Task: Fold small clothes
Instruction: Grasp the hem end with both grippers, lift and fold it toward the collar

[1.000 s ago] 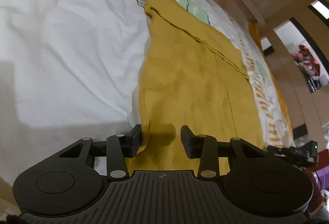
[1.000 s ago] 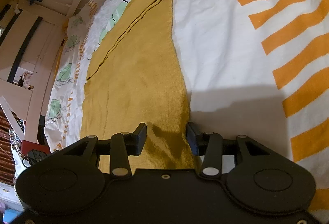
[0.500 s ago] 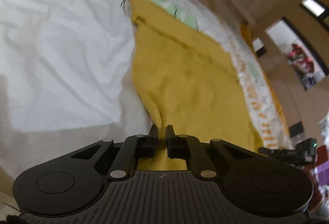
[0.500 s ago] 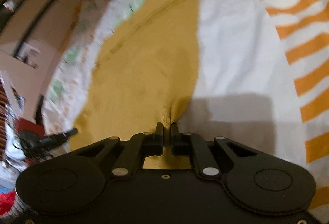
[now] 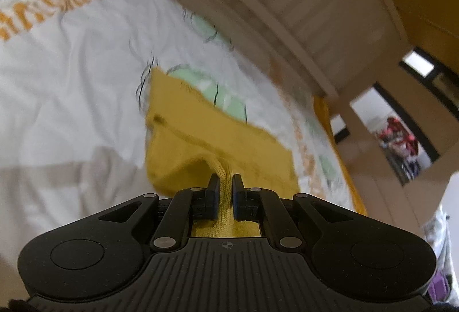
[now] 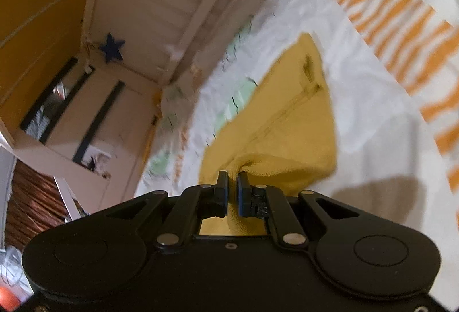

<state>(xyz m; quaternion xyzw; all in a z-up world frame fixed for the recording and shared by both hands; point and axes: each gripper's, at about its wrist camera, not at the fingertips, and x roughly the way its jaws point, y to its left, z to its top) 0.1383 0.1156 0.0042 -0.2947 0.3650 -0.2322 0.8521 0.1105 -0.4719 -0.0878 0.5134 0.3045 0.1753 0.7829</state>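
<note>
I have the left gripper pinched tight on a bunched edge of the yellow knit garment, and the right gripper clamped on another bunch of it. The garment lies on the white bedsheet toward its far edge. Only the right view shows the blue star; only the left shows the doorway.

The mustard-yellow garment is a matt, fine-ribbed knit cloth, its weave plain where it bunches. The bedsheet beneath is smooth, thin, creased white cloth with printed orange and green marks. The left gripper and right gripper are matt black plastic, faintly grainy, with bright round metal pins at the joints. The bed rail looks like pale painted wood, smooth.
</note>
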